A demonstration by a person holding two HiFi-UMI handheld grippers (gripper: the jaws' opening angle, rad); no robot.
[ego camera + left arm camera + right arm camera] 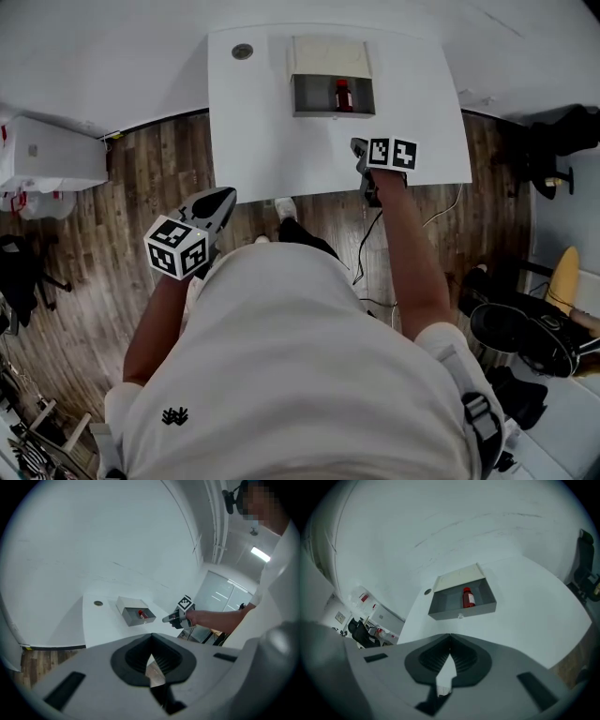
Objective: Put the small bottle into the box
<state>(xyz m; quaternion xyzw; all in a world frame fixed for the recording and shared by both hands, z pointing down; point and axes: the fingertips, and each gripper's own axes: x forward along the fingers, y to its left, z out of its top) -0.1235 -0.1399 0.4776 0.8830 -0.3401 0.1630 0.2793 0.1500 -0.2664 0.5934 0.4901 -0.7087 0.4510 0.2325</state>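
Note:
The small red bottle point(343, 95) point(140, 614) point(468, 597) lies inside the open grey box point(333, 112) point(133, 619) point(459, 612) at the far side of the white table point(262, 141). My right gripper point(357, 146) point(450, 636) hovers over the table's near right part, short of the box, with its jaws shut and nothing between them. It also shows in the left gripper view as the right gripper point(168, 619). My left gripper point(225, 194) point(151, 636) hangs off the table's near left corner above the wooden floor, jaws shut and empty.
A small round grey disc point(243, 52) point(98, 603) point(427, 591) sits on the table left of the box. A white cabinet point(52, 155) stands at the left. Dark chairs and gear point(553, 150) crowd the right. A cable point(366, 248) runs across the floor.

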